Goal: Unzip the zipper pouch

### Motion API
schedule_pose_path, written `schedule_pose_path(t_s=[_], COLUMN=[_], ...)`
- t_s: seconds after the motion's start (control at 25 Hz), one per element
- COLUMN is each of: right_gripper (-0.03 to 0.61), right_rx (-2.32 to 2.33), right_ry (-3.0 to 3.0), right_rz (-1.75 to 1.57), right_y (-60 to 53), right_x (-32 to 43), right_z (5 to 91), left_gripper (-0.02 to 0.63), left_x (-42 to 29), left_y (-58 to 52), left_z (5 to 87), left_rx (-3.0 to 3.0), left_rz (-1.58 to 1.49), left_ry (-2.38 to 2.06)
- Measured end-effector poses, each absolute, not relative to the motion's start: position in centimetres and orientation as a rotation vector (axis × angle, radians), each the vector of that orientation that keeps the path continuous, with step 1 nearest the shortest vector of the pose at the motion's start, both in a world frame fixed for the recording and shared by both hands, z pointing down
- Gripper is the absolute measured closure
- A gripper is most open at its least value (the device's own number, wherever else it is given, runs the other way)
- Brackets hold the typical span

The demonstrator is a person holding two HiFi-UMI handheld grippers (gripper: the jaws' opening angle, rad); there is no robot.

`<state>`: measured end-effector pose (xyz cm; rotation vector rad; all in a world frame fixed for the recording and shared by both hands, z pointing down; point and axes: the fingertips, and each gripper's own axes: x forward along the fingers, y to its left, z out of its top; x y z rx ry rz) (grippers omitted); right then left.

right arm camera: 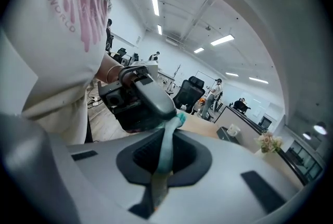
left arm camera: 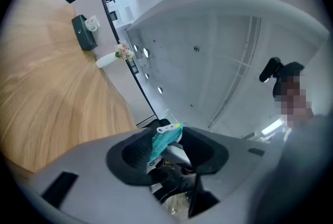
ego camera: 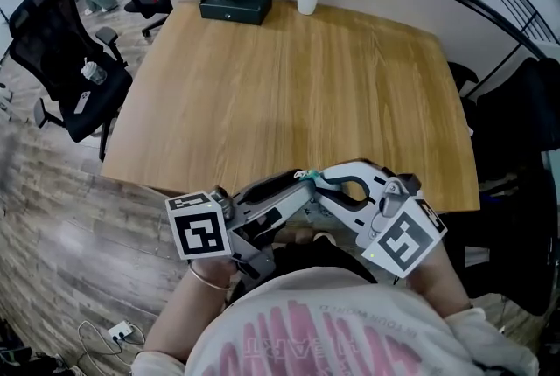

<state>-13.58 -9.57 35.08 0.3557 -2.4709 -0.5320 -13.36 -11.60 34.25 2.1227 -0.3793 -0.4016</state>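
Just off the near edge of the tabletop (ego camera: 289, 94), close to the person's chest, a teal zipper pouch (right arm camera: 167, 137) is stretched between two hand-held tools. The right tongs (right arm camera: 166, 151) are pinched together on its cloth. The left tongs (left arm camera: 171, 137) stand apart around its end, where the white zipper pull (left arm camera: 164, 128) shows. Soft, light and limp, the pouch looks liable to bunch; the stiff pull seems the place to grip.

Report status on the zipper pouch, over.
Right hand-held gripper shut on teal pouch. Left hand-held gripper open, zipper pull between its jaws. Held off table, nothing blocking.
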Motion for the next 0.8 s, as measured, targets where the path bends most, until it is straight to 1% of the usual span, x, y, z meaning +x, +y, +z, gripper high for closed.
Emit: schedule_pose_path(t_s=[0.36,0.52,0.8], right_gripper=[0.580,0.580,0.580], right_rx=[0.283,0.215,0.213], right_ry=[-2.504,-2.434,-2.404], right_rz=[-0.523,-0.546,-0.523], right_y=[-8.8,-8.3,-8.5], right_x=[-13.2,-13.5,-13.5], right_z=[34.5,35.4,36.6], left_gripper=[0.431,0.457,0.478], left_x=[-13.6,-13.5,-13.2], left_y=[-11.6,-11.5,-11.1], left_z=[33.0,33.9,34.2], left_rx=[1.904,1.982,2.198], left_rz=[-0.649,-0.595,-0.482], left_ry=[-0.154,-0.185,-0.305])
